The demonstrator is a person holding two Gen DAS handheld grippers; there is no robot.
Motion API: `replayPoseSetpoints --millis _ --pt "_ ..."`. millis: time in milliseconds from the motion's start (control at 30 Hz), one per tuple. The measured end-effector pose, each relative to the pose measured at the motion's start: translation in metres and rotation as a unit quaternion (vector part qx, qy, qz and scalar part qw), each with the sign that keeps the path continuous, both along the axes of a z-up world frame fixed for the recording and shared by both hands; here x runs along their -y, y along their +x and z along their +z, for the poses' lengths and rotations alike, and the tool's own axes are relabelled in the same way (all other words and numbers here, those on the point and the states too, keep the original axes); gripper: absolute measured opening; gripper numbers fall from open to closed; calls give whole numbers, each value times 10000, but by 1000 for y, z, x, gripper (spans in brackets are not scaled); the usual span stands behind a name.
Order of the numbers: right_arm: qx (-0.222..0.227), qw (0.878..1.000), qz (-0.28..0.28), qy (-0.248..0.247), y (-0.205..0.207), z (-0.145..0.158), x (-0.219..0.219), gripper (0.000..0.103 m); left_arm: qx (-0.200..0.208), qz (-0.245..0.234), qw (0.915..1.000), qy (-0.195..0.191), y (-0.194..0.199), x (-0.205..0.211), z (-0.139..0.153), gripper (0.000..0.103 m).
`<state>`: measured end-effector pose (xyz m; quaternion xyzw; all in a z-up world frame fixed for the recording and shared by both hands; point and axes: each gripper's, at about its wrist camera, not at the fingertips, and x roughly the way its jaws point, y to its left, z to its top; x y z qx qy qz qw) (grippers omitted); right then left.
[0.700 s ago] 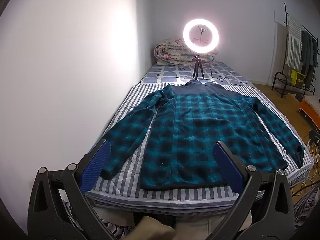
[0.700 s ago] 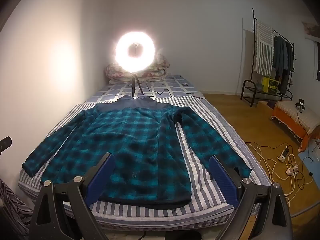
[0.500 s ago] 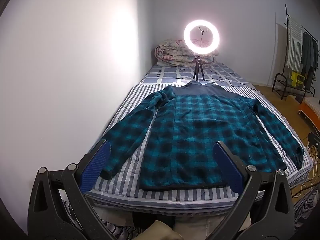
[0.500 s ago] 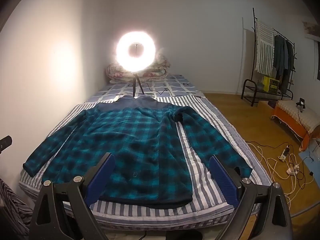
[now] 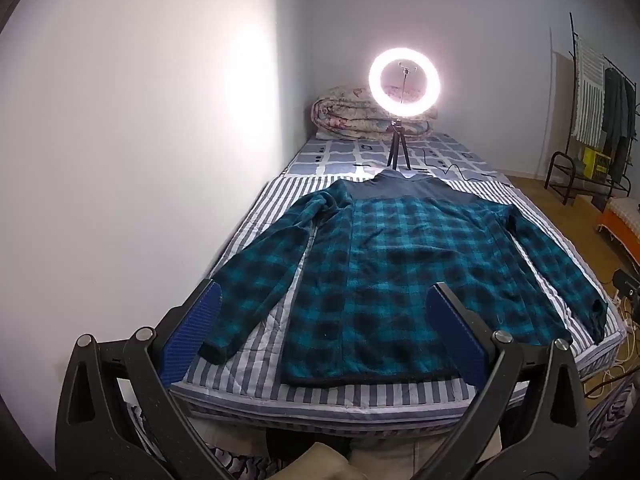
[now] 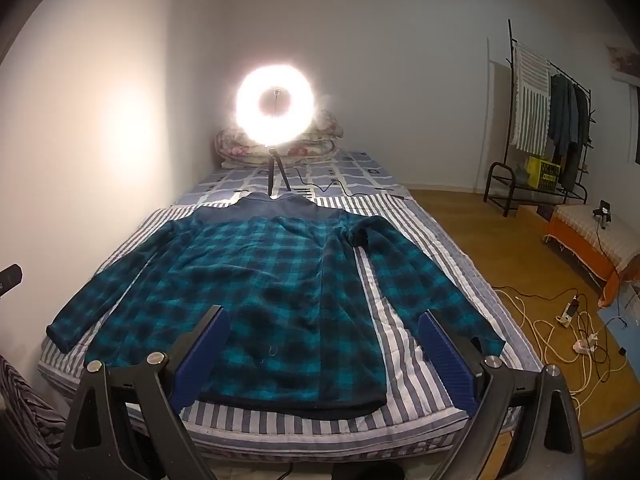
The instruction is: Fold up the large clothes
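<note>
The teal-and-black checked fleece jacket [image 5: 404,276] lay flat along the bed's near edge (soft, floppy, best taken at cuffs), both the left gripper [image 5: 324,336] and right gripper [image 6: 324,356] spread empty.

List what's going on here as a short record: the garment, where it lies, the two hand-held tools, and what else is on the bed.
garment: teal plaid fleece jacket, spread flat, sleeves out
surface: striped mattress
left gripper: fingers open, above the near edge, holding nothing
right gripper: fingers open, holding nothing
also on bed: lit ring light on a tripod, folded quilt behind it
folding: not begun
</note>
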<state>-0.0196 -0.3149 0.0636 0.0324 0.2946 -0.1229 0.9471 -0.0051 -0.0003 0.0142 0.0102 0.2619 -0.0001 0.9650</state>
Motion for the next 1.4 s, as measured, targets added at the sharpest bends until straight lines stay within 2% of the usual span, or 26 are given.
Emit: replayPoseSetpoints --millis 1400 --pt "-13 10000 37 29 2 2 -6 97 43 24 10000 -23 0 -1 5 103"
